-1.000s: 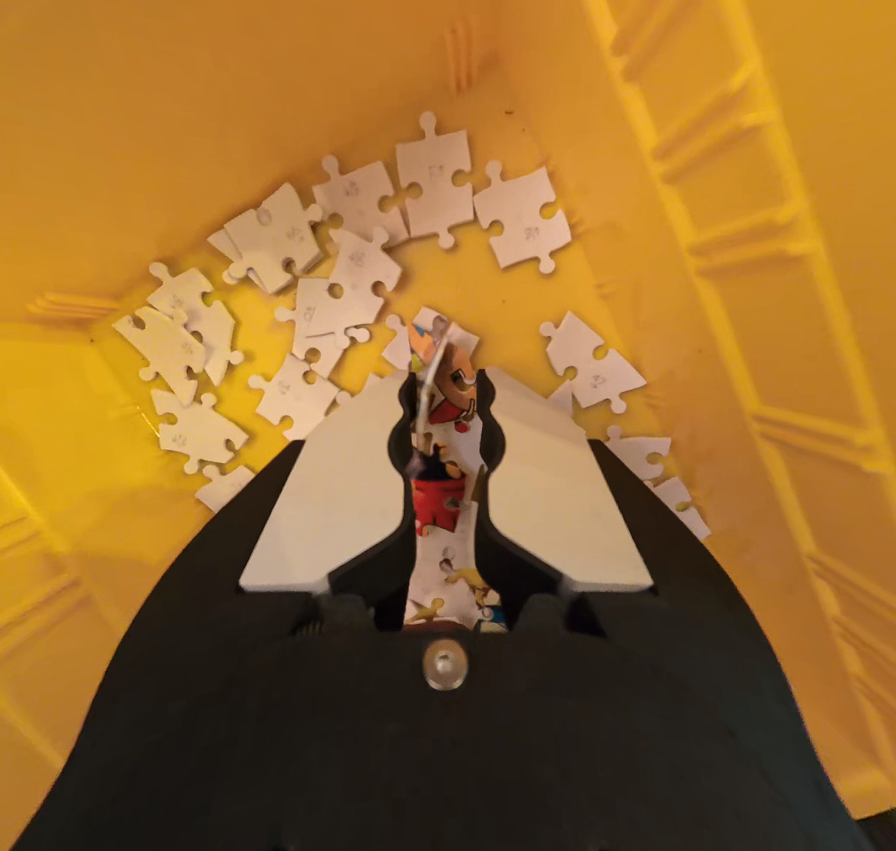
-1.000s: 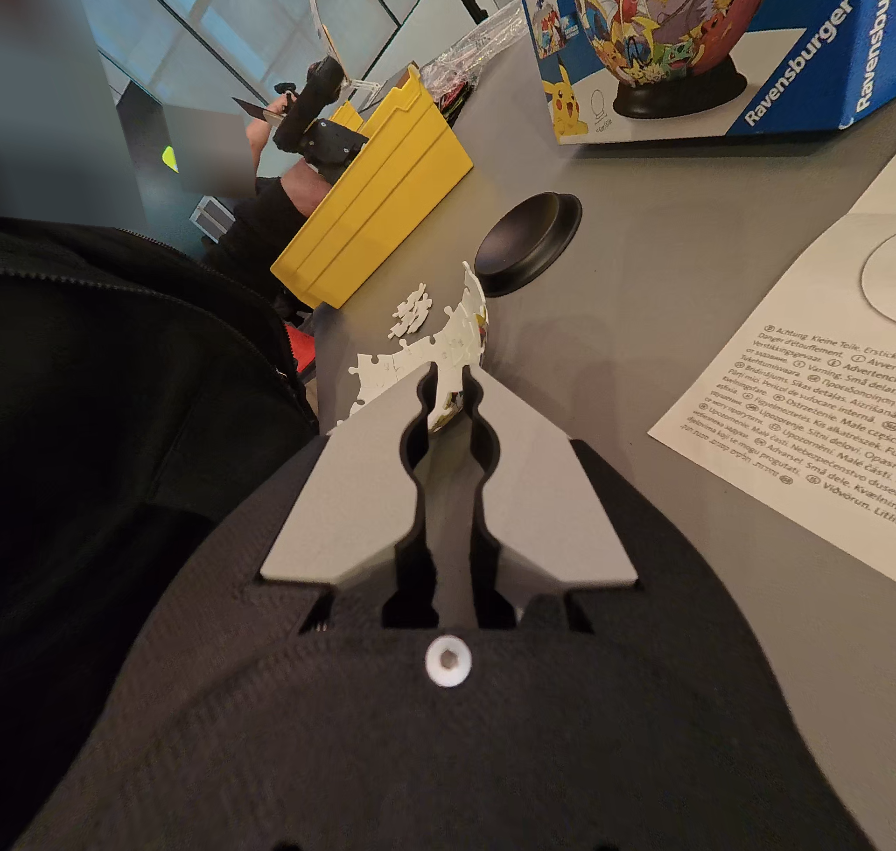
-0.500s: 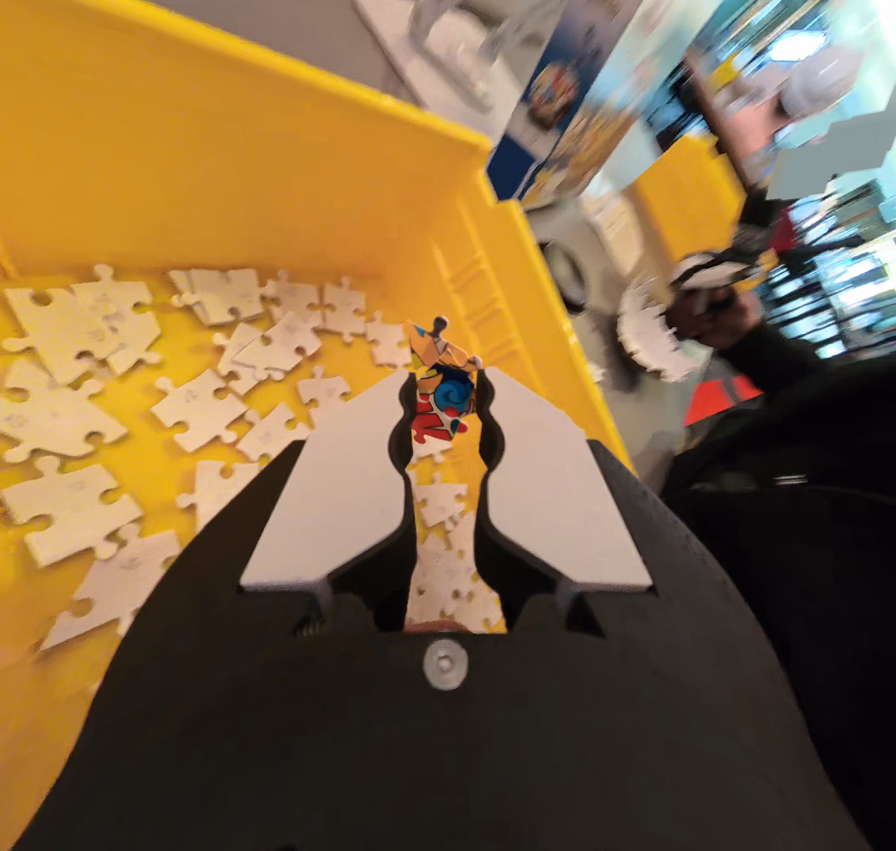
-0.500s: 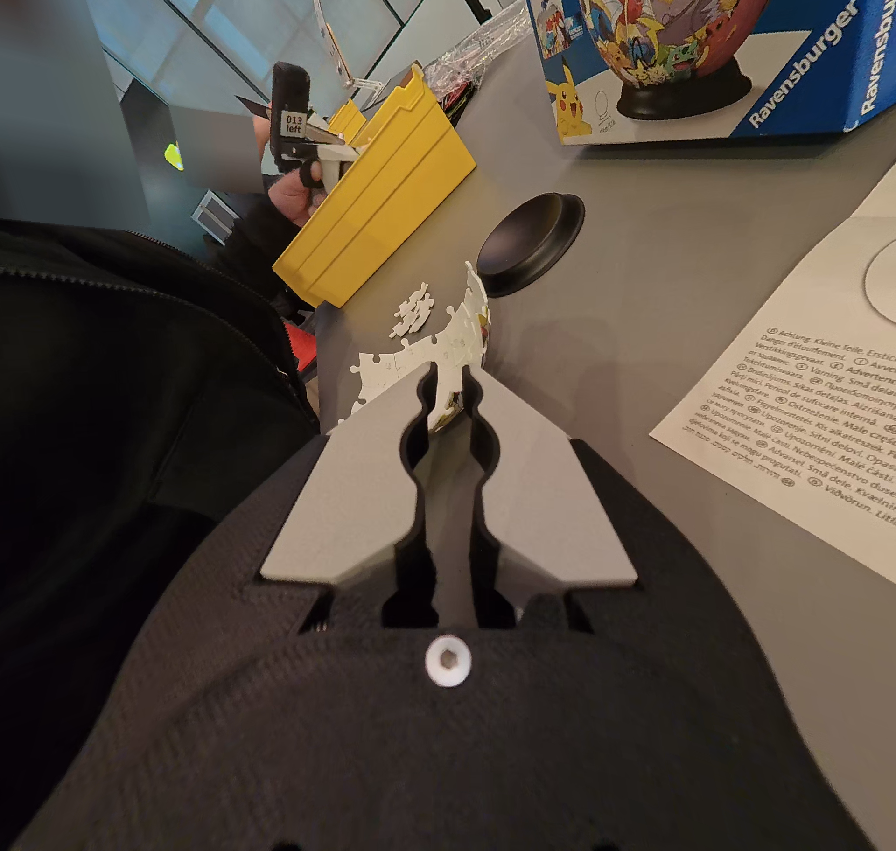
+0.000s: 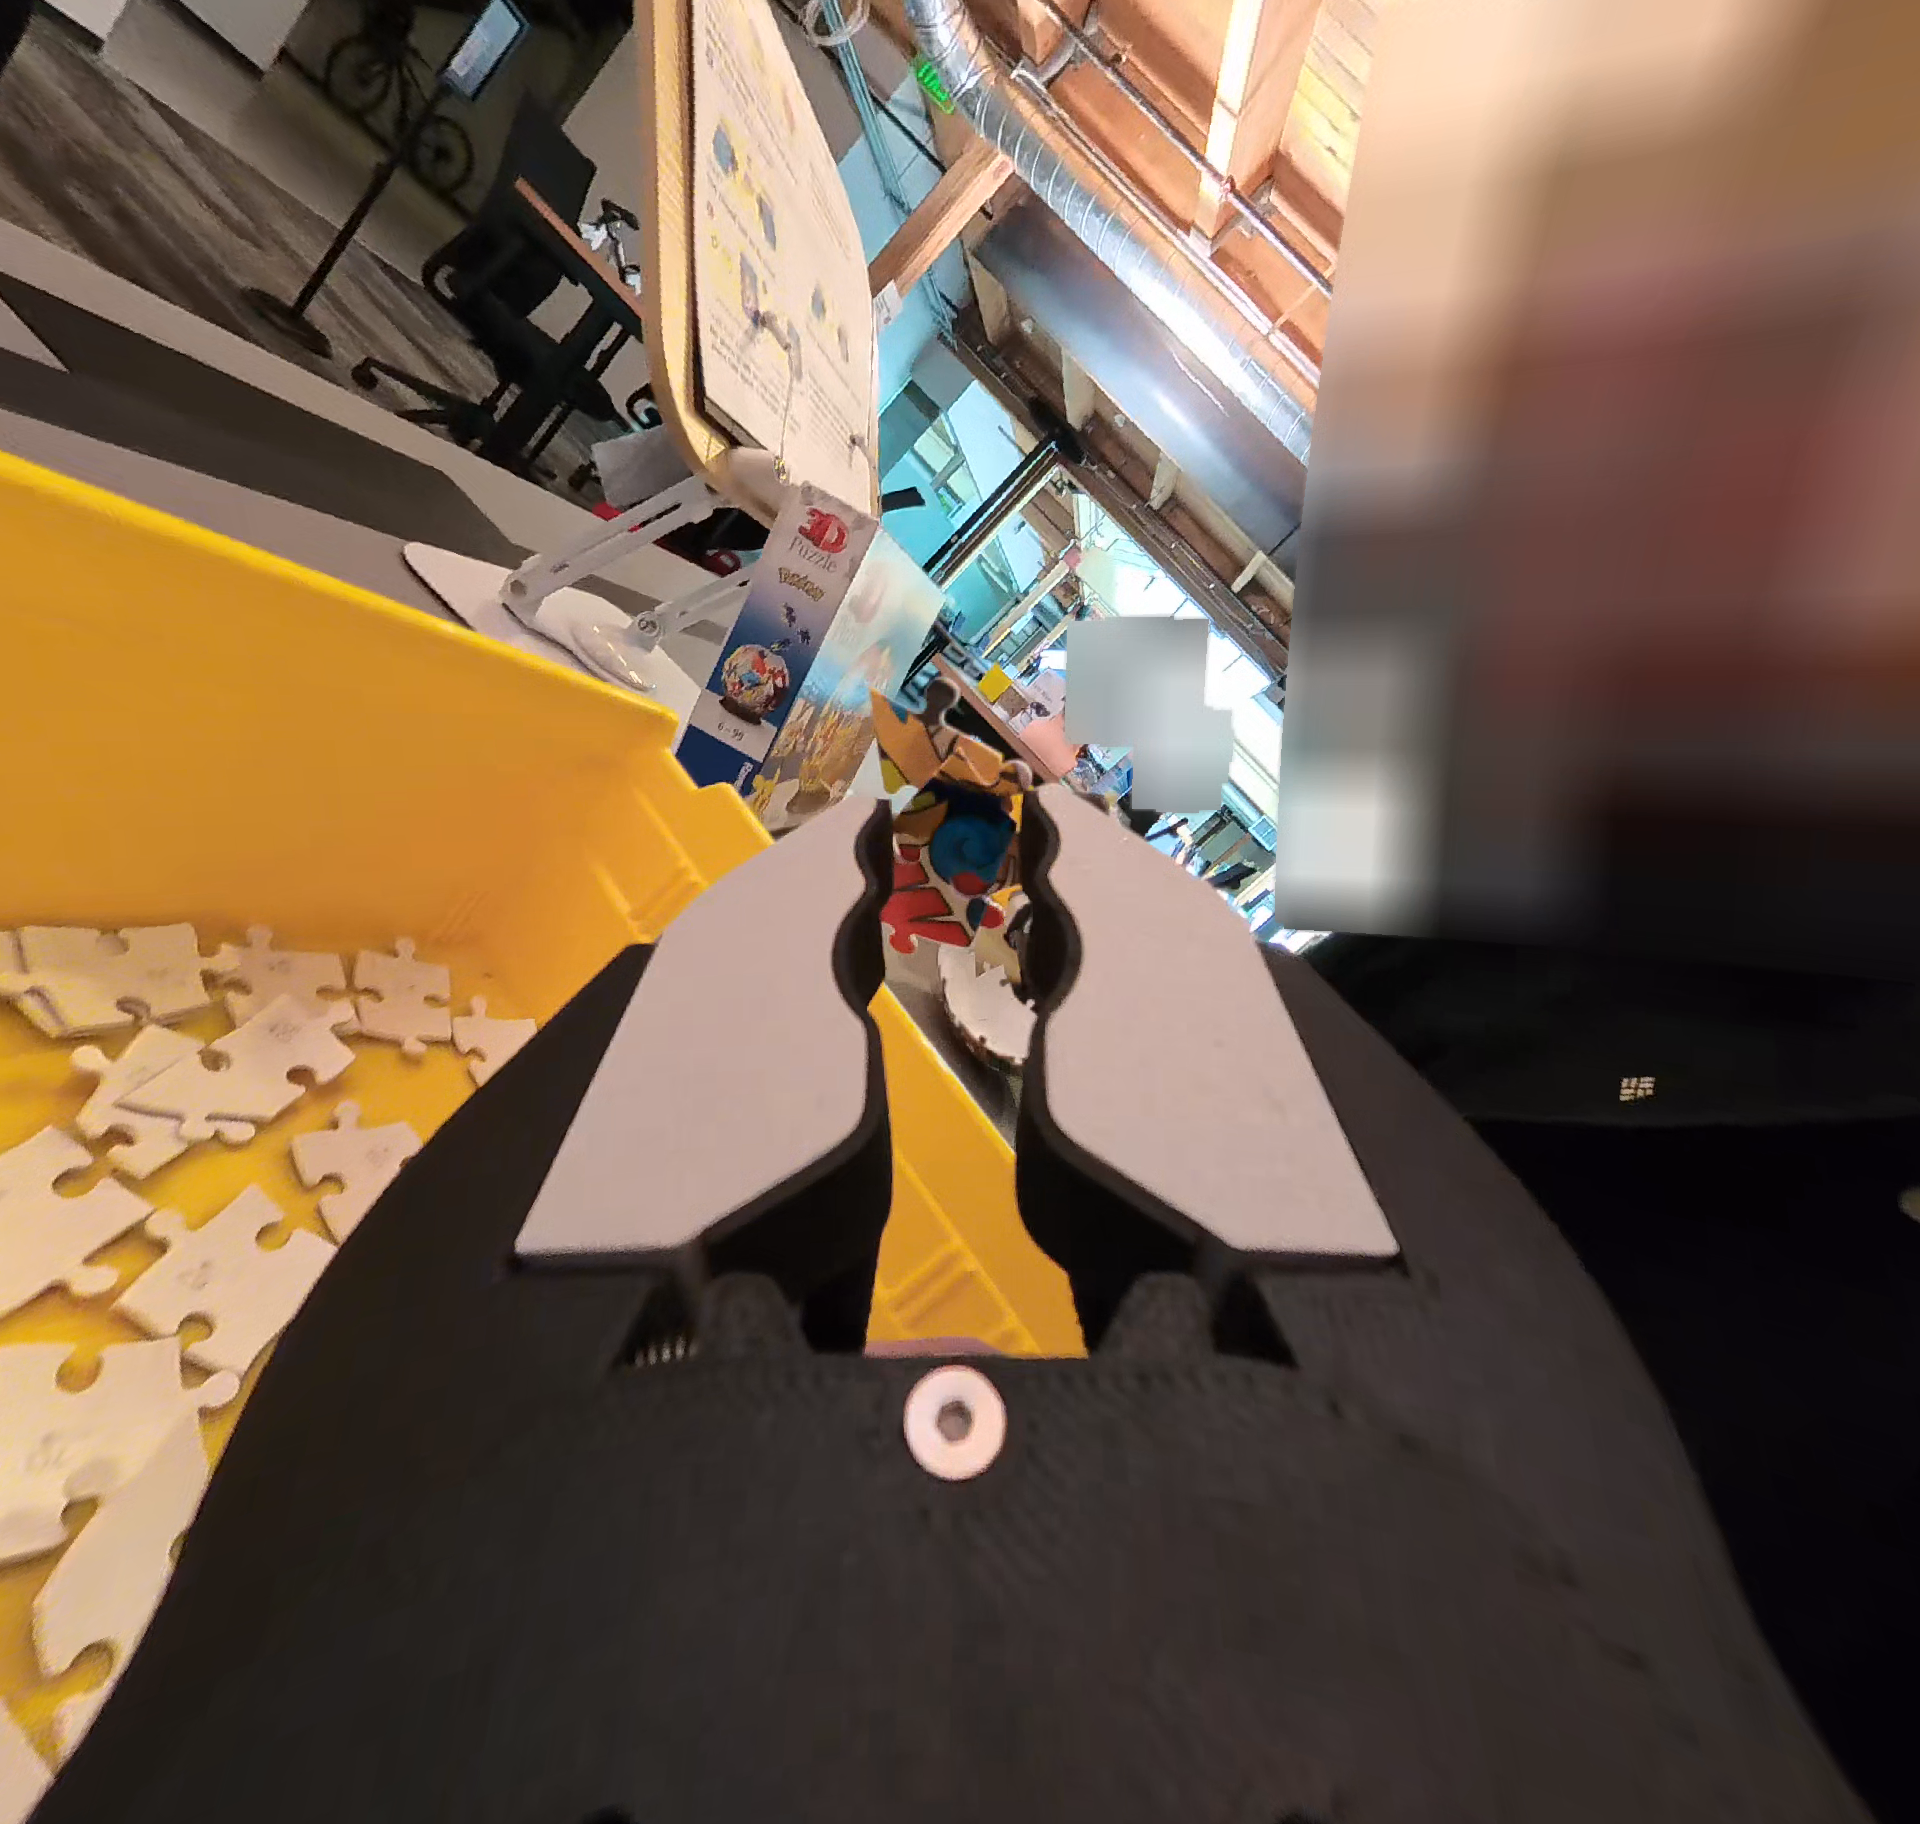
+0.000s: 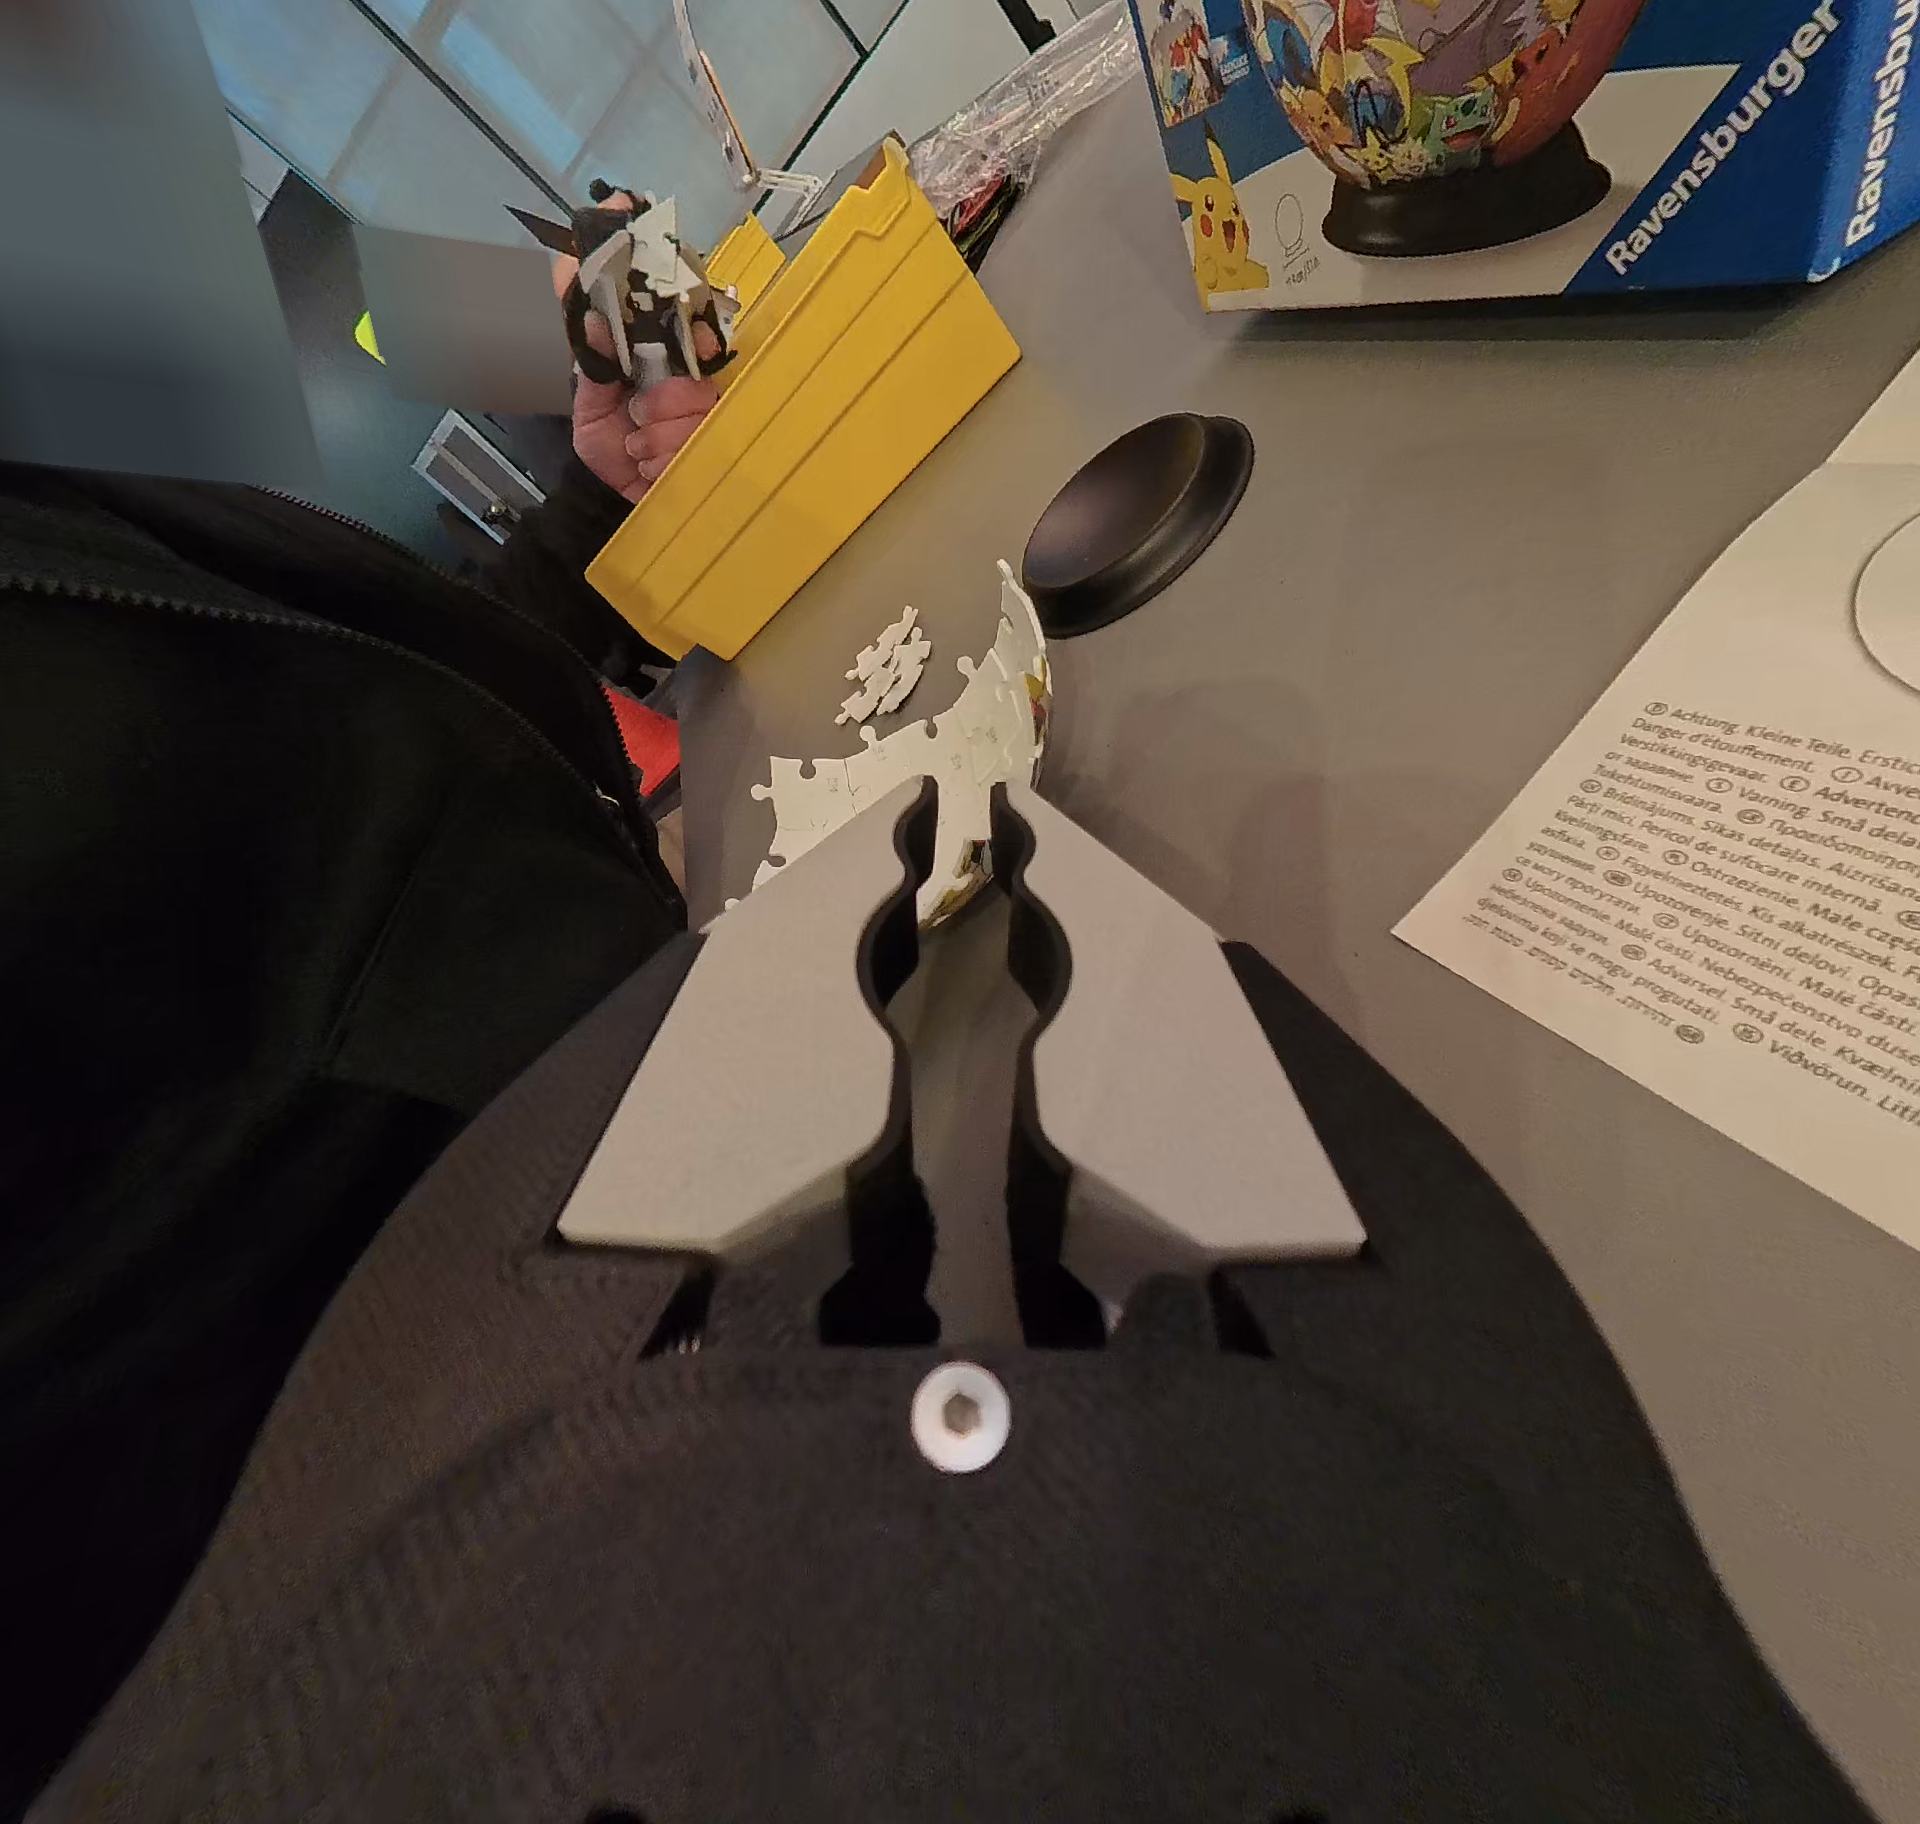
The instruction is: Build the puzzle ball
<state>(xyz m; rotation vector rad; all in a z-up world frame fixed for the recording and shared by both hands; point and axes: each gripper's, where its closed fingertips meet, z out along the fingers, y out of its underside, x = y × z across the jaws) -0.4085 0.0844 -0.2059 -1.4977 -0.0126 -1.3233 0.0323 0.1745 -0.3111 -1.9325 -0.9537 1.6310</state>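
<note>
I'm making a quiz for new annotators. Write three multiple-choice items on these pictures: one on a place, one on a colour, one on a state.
1. Where does the black stand sit?
A. on the grey table
B. inside the bin
C. on the box

2. What colour is the bin of loose pieces?
A. blue
B. yellow
C. green

3. What is the left tool doing?
A. hanging open and empty
B. resting on the paper sheet
C. gripping a colourful puzzle piece

Answers:
1 A: the stand rests on the table beside the bin.
2 B: its walls are yellow.
3 C: the puzzle piece is pinched between its tips.
</note>
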